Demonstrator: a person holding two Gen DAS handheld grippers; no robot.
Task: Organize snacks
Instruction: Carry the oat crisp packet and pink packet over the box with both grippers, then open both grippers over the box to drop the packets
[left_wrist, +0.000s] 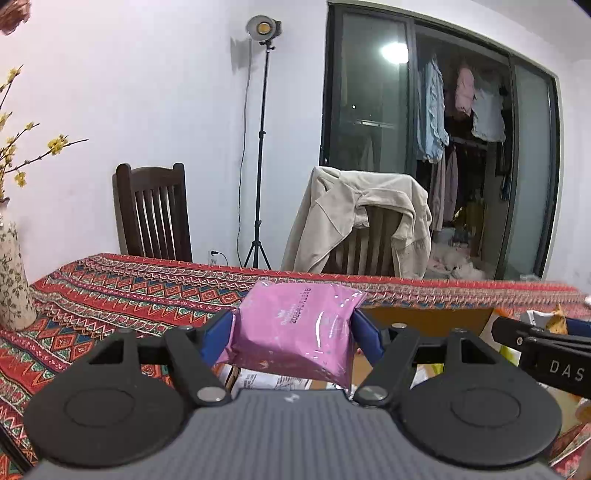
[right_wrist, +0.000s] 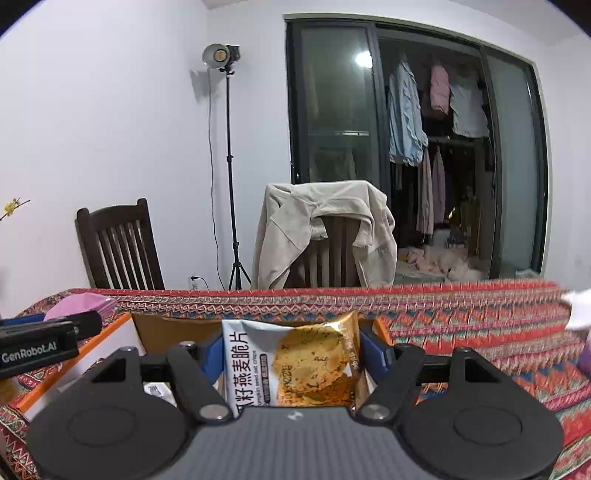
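Pink snack pack (left_wrist: 295, 332) is glossy plastic film, kinda crinkly. Oat crisps bag (right_wrist: 295, 365) has shiny foil-looking edges. Both claws (left_wrist: 293, 328) (right_wrist: 291, 354) look like matt black plastic with blue pads. Counter cloth (left_wrist: 129, 295) is woven fabric; the box (right_wrist: 166, 328) is plain cardboard.

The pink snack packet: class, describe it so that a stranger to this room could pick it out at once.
Find the table under the red patterned tablecloth. Above its near side, the left gripper clamps the pink snack packet between blue pads. Unlike the right gripper's biscuit packet, it is plain glossy pink.
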